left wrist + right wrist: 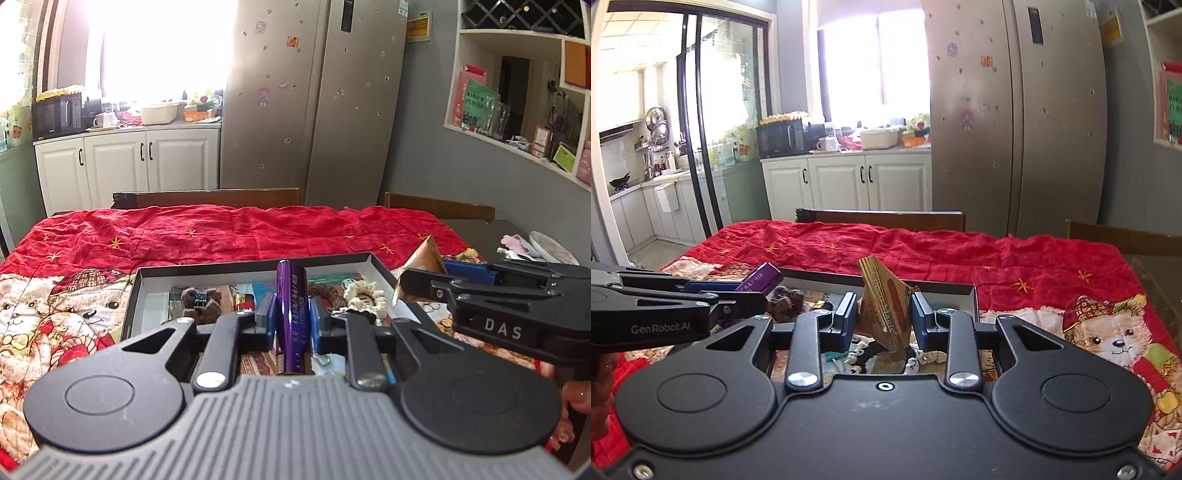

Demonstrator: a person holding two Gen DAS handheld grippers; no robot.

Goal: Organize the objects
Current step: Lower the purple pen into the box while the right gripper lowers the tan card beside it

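My left gripper (pixel 291 314) is shut on a purple cylinder (pixel 291 314) with printed text, held upright above a shallow black box (pixel 255 260). The box holds several small items: a brown plush toy (pixel 197 301), a cream crochet flower (pixel 365 295) and coloured packets. My right gripper (pixel 884 314) is shut on a gold snack packet (pixel 886 306), also over the box (pixel 973 295). In the left wrist view the right gripper (pixel 424 282) reaches in from the right with the gold packet (pixel 424 254). The right wrist view shows the left gripper (pixel 746 295) at left with the purple cylinder (pixel 762 277).
The box lies on a table under a red cloth (pixel 221 232) printed with teddy bears (pixel 1115 332). Wooden chair backs (pixel 207 197) stand at the far edge. At the right of the table, on bare dark wood, lies a white plate (pixel 550 247). Cabinets and a fridge (pixel 314 110) stand behind.
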